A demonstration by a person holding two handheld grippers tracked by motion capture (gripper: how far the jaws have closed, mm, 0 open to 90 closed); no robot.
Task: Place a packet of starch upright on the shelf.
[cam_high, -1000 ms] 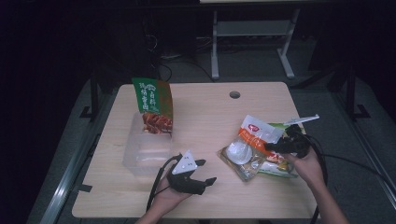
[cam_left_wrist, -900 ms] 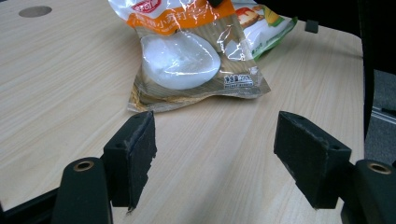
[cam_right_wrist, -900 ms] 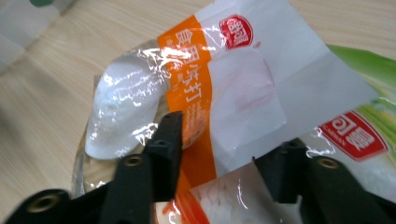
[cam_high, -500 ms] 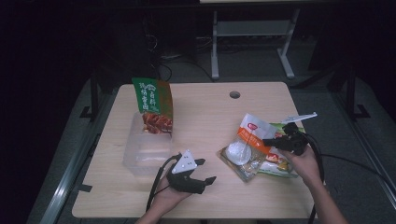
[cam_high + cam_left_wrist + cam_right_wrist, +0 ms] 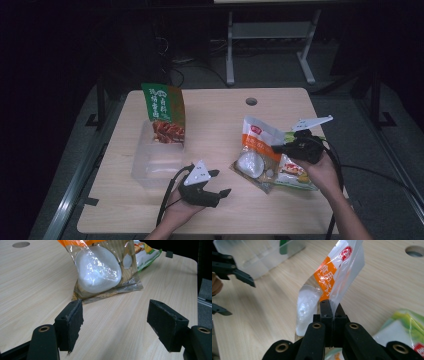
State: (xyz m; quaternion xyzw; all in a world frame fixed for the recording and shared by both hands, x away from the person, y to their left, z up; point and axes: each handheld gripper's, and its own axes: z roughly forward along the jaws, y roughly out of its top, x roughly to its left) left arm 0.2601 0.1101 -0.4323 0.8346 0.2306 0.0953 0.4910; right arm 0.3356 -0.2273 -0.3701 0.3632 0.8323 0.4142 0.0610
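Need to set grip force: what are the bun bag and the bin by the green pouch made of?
Bun bag: thin glossy plastic film, it seems; clear with orange print, creased, with glare, and pinched flat in the right tool. Bin: probably rigid clear plastic; see-through walls hold a boxy shape.

right tongs (image 5: 331,308) clamped on bun packet (image 5: 329,282), seemingly raised

The table (image 5: 215,125) is pale wood-grain laminate, smooth and matt. On it, the bun packet (image 5: 332,277) is thin glossy clear plastic film with an orange printed label, and it shows bright reflections. Left of this packet, the storage box (image 5: 155,160) is clear, slightly cloudy plastic. The right gripper (image 5: 331,307) has matt black plastic jaws; the pads (image 5: 71,326) of the left gripper (image 5: 117,327) look like rough black foam.
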